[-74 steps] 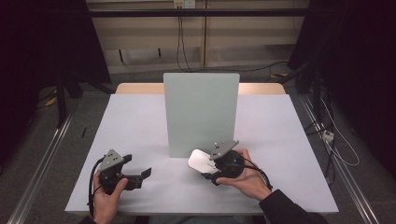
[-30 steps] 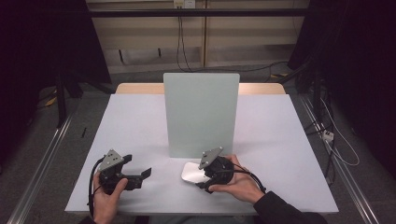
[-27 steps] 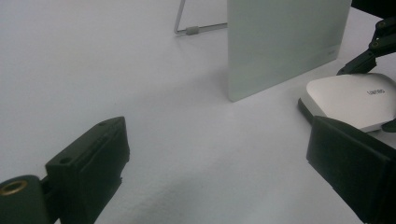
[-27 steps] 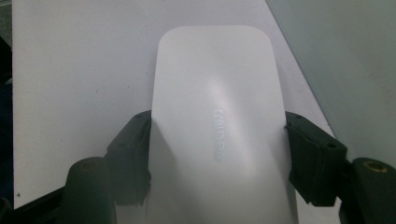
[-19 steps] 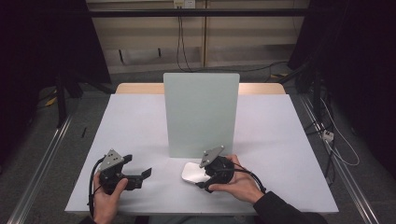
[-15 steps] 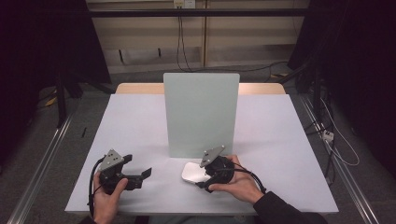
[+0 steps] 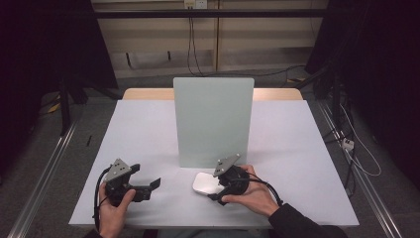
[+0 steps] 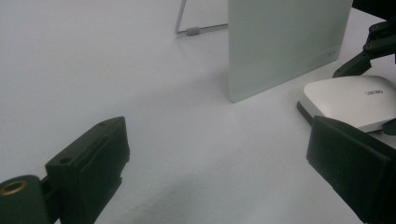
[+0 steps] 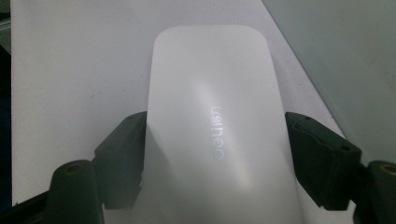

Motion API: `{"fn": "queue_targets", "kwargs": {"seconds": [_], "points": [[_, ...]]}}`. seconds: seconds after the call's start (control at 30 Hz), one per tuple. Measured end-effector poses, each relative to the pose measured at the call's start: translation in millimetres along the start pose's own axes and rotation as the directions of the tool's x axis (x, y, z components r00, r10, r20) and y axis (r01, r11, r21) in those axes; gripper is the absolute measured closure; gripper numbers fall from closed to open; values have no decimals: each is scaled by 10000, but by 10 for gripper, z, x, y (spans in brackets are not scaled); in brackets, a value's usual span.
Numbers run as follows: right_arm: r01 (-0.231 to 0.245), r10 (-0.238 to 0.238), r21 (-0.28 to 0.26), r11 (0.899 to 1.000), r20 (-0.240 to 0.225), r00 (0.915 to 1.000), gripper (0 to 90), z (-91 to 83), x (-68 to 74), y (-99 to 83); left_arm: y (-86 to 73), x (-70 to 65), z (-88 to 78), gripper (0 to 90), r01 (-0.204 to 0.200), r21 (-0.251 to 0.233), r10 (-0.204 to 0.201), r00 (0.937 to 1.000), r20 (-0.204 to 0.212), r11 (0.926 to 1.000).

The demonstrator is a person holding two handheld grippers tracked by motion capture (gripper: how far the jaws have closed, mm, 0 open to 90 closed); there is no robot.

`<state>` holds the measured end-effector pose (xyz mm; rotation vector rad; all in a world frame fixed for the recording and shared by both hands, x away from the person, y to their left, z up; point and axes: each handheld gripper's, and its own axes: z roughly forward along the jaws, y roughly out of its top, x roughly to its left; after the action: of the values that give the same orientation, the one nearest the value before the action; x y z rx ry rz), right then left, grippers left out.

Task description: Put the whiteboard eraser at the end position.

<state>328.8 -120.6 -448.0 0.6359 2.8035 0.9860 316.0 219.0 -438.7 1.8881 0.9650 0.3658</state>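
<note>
I am at the release step: my right tool (image 7: pixel 214 191) has just been opening around the white mouse (image 7: pixel 207 183), which lies on the worktop (image 7: pixel 297 148) before the upright panel (image 7: pixel 213 121), while my left tool (image 7: pixel 151 184) waits open, so next I must draw back straight without pushing it.

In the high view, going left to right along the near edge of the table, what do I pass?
Left gripper, black, jaws open over bare table → flat white rounded device lying on the pale grey table → right gripper, black, its jaws at the device's sides, having just been opening.
</note>
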Motion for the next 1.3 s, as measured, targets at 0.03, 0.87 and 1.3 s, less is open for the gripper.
{"fn": "queue_targets", "kwargs": {"seconds": [0.03, 0.87, 1.3], "points": [[-77, 77, 11, 10000, -17, 10000, 219, -1, 1, -1, 0, -1, 0, 57, -6, 32, 6, 10000, -4, 10000], [-1077, 1283, -1597, 9813, 1247, 9839, 74, -216, -46, -11, -3, -6, 21, 57, 119, 31, -119, 9999, 19, 9999], [-1666, 2257, -2544, 9526, 2243, 9480, 72, -345, -74, -52, 4, -18, 16, 56, -2, -55, 2, 9999, 100, 10000]]}}
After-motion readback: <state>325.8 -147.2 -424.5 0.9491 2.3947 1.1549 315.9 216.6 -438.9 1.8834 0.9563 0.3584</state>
